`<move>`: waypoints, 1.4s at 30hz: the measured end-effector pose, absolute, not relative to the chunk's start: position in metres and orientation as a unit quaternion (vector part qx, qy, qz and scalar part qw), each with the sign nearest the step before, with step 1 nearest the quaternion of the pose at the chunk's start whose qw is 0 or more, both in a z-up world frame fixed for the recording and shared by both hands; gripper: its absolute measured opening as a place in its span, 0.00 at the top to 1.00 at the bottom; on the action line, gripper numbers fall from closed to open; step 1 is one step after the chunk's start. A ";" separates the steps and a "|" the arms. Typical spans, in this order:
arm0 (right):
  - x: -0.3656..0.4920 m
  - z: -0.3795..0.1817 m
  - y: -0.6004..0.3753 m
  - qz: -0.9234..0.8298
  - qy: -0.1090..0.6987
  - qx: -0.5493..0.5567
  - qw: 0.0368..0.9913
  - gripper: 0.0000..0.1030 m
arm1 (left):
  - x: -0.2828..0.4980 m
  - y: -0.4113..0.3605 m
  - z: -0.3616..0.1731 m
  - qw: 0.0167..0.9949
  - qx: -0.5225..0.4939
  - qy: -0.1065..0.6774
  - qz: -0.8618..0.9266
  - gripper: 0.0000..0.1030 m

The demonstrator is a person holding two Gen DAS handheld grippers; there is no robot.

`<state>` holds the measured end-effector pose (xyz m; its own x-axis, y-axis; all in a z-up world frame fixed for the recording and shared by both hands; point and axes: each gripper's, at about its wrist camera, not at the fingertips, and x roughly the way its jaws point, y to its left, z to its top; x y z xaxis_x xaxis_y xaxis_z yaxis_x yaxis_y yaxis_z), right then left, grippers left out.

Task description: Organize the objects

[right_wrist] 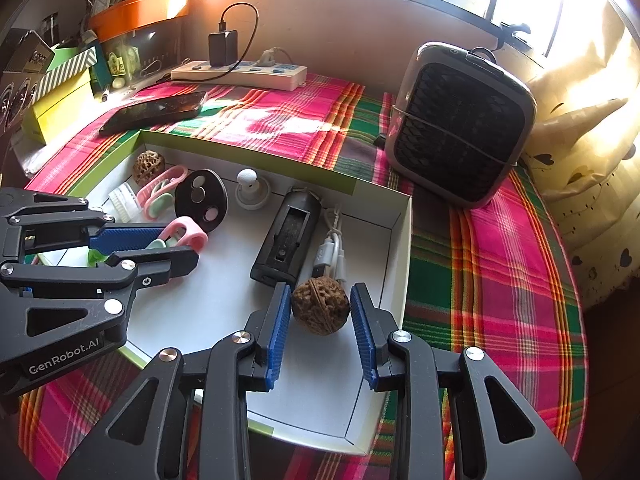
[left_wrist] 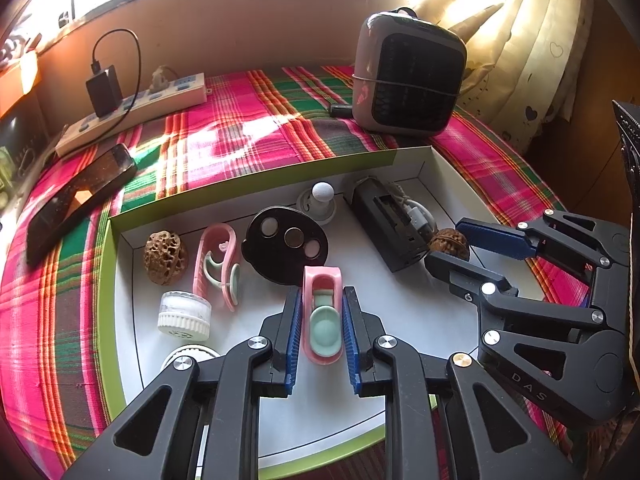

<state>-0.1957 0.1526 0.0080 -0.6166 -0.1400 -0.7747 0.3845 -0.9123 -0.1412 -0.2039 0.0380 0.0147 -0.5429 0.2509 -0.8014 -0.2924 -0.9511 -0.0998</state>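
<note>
A white tray with a green rim [left_wrist: 248, 178] [right_wrist: 400, 240] lies on a plaid cloth. My left gripper [left_wrist: 322, 300] is shut on a pink clip with a green pad [left_wrist: 322, 316] over the tray's middle; it also shows in the right wrist view [right_wrist: 186, 234]. My right gripper [right_wrist: 320, 304] is open around a walnut [right_wrist: 320, 310] on the tray floor, with gaps on both sides; the walnut also shows in the left wrist view [left_wrist: 448, 242]. In the tray lie a second walnut [left_wrist: 166, 256], another pink clip [left_wrist: 218, 260], a black oval disc [left_wrist: 286, 244], a black holder [left_wrist: 390, 224] and a white jar [left_wrist: 184, 314].
A grey fan heater [left_wrist: 408, 76] [right_wrist: 460, 124] stands behind the tray. A power strip with a black charger [left_wrist: 132, 108] and a phone [left_wrist: 76, 200] lie at the back left. A white knob [left_wrist: 320, 198] and a white cable [right_wrist: 332, 248] are in the tray. Curtains hang on the right.
</note>
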 end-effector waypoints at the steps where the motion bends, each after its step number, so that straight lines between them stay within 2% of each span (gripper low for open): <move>1: -0.196 0.008 0.153 -0.887 0.148 0.412 0.147 0.69 | -0.204 0.038 0.015 0.156 -0.452 0.022 0.878 0.81; 15: -0.194 0.008 0.154 -0.888 0.139 0.413 0.149 0.68 | -0.201 0.038 0.014 0.150 -0.453 0.024 0.878 0.72; 21: -0.190 0.009 0.154 -0.890 0.129 0.411 0.151 0.62 | -0.196 0.036 0.016 0.146 -0.452 0.017 0.880 0.69; 36: -0.161 0.025 0.164 -0.904 0.058 0.394 0.152 0.60 | -0.164 0.030 0.036 0.111 -0.421 0.018 0.900 0.67; 42: -0.145 0.032 0.161 -0.908 0.054 0.384 0.157 0.60 | -0.144 0.027 0.044 0.102 -0.409 0.010 0.907 0.67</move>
